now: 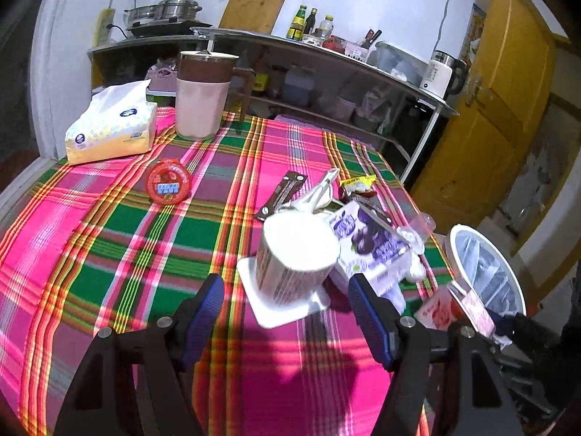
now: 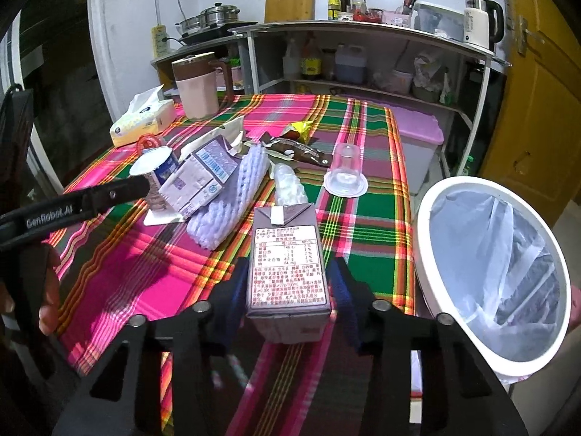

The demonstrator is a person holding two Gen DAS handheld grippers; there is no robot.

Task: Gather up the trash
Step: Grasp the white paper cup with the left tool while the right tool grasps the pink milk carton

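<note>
Right gripper (image 2: 288,290) jaws clamped on upright drink carton (image 2: 287,258), long axis vertical; lined bin (image 2: 435,196) just right of frame centre. Left gripper (image 1: 285,301) jaws wide, empty, upturned yogurt cup (image 1: 296,254) dead ahead on tabletop (image 1: 109,254)

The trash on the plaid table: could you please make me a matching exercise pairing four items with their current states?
Items:
1. small drink carton
2. white yogurt cup
3. clear plastic cup
4. trash bin

States:
A. upside down on the cloth, untouched
B. held in the right claw
C. lined with a bag, beside the table
D. upside down ahead of the open left claw

Pairs: 1-B, 2-D, 3-A, 4-C
</note>
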